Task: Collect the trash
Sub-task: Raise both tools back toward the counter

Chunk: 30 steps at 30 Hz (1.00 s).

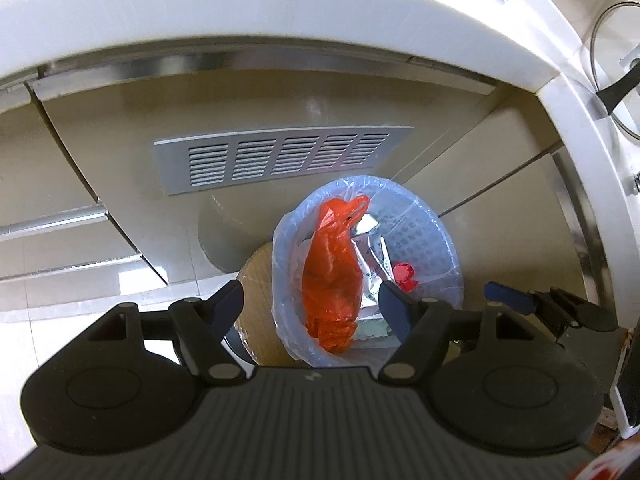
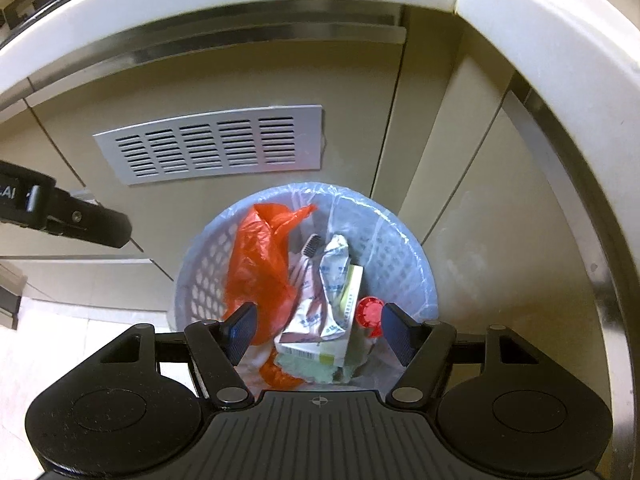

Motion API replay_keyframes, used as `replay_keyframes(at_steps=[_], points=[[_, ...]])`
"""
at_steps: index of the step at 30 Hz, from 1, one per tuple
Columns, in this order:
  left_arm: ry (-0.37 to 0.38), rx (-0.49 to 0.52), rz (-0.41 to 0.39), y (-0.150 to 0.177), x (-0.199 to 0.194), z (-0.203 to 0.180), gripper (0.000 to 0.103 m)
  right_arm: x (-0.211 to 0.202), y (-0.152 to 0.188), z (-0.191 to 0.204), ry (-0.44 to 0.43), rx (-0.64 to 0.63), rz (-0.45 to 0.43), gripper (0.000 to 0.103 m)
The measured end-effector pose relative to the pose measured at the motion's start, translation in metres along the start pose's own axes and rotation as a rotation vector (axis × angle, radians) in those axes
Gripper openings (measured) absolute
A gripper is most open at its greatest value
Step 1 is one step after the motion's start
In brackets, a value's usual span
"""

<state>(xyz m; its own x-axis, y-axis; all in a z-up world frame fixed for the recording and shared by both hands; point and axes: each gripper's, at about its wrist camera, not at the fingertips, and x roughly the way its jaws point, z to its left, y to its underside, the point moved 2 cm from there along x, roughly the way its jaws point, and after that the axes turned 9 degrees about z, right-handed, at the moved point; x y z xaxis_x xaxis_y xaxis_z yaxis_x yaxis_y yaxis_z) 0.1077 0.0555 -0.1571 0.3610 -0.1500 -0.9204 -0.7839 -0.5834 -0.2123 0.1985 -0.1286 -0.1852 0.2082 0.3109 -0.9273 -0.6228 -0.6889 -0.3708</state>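
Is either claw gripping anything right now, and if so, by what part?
Nothing is held. Left claw and right claw both stand open above the bin, pads bare.

Left gripper (image 1: 310,306) and right gripper (image 2: 316,326): black plastic, ribbed grey top plate, two round side discs, silver pivot pins, dark blue textured pads (image 2: 242,328) on fingers.
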Motion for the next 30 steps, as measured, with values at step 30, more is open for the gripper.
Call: replay_keyframes(at_steps=[30], points=[[0.006, 0.315, -0.356, -0.029, -0.133, -0.043, 0.071, -0.141, -0.052, 0.016, 0.046, 0.093, -0.373, 0.068]])
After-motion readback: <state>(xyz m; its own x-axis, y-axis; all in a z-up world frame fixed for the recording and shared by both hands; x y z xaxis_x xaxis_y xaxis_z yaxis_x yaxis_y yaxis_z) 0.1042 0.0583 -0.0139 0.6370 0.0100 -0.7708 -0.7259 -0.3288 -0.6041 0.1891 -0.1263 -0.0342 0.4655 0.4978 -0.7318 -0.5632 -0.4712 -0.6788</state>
